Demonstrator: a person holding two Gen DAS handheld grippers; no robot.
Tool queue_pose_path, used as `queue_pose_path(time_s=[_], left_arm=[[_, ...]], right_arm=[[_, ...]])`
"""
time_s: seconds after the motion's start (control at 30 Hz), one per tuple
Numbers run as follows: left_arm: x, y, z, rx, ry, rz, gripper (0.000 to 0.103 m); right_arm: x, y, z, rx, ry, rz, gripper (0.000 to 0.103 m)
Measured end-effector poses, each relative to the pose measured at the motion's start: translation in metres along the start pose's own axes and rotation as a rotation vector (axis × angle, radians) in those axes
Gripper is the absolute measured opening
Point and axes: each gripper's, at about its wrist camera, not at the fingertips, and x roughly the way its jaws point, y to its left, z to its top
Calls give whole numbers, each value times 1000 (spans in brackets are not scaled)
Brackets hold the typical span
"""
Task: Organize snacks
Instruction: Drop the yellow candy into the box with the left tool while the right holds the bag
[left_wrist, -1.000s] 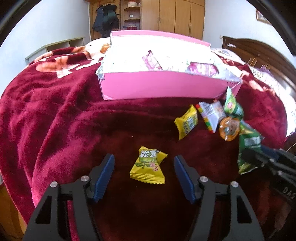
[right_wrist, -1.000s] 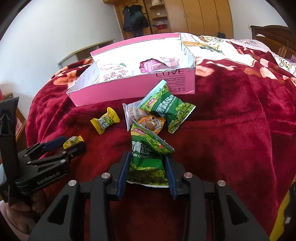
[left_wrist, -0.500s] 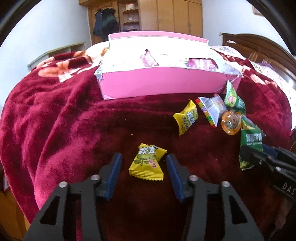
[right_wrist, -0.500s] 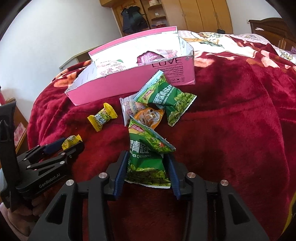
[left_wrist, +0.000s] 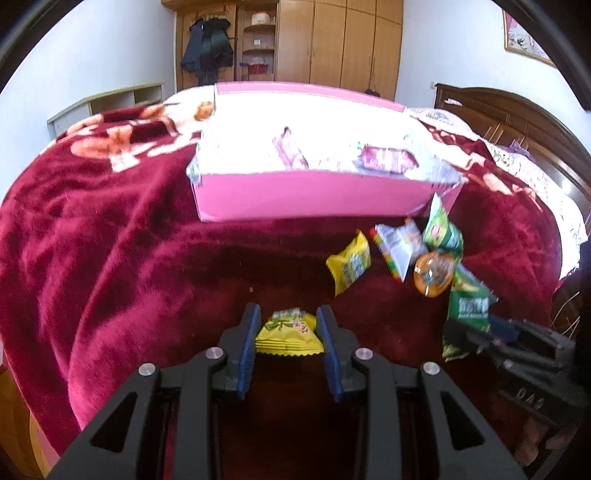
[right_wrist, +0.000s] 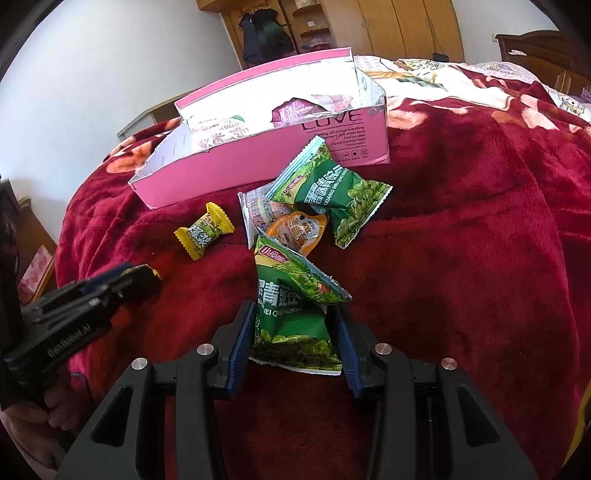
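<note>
While both grippers sit low on the bed's red blanket, the step in hand looks like the pick-up stage of sorting: each one is taking a loose snack that should go into the pink box lying further back.

On the left, the left gripper has its blue pads narrowed to the width of a yellow candy; the pads touch or all but touch the wrapper's sides, so I judge it gripped, lightly. A second yellow candy lies further right, apart from it, then a small heap: a clear-wrapped snack, an orange jelly cup and a green pea packet nearest the box.

On the right, the right gripper is closed onto another green pea bag, whose folded top leans against the heap.

Next, each snack needs lifting clear, carrying over the box's near wall and releasing inside; the pea bag may drag its neighbours.
</note>
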Motion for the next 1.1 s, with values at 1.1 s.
queue_pose_path(time_s=[1.1], left_arm=[[8, 29, 95, -63, -151, 65, 33]], right_arm=[[-30, 2, 11, -37, -76, -4, 38]])
